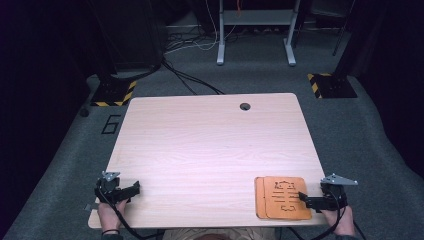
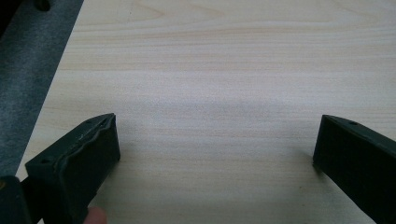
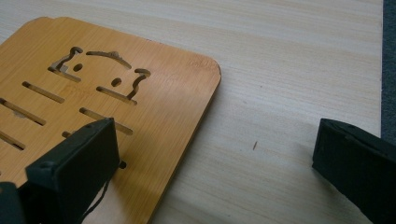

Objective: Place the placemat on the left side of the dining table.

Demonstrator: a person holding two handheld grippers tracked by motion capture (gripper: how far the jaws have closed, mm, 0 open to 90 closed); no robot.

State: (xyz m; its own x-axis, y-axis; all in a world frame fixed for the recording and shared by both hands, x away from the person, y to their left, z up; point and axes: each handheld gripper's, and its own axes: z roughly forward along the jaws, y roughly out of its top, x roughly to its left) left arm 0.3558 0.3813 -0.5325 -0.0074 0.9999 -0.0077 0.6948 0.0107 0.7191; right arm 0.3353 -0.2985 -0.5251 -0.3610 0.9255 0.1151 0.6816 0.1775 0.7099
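Jaws wide apart on both grippers, nothing held. Your right gripper [image 1: 306, 199] sits at right edge of boards [image 1: 282, 197], one jaw over top board [image 3: 107, 88], other over bare worktop [image 1: 210, 145]. Boards stacked at near right corner, not yet lifted. Left gripper [image 1: 131, 190] idle at near left edge. Grasp seems yet to come; work looks barely begun.

My fingers [image 3: 74, 168] are matte black, on both grippers. The board [image 1: 283, 197] beside my right gripper [image 1: 320, 200] is warm orange-brown bamboo with fine straight grain, and it has dark cut-out slots and curved shapes. The counter [image 1: 200, 150] is pale wood with soft long grain lines. Around the counter the floor [image 1: 60, 165] is dark grey carpet, with yellow-and-black striped plates [image 1: 115, 95] behind the counter.
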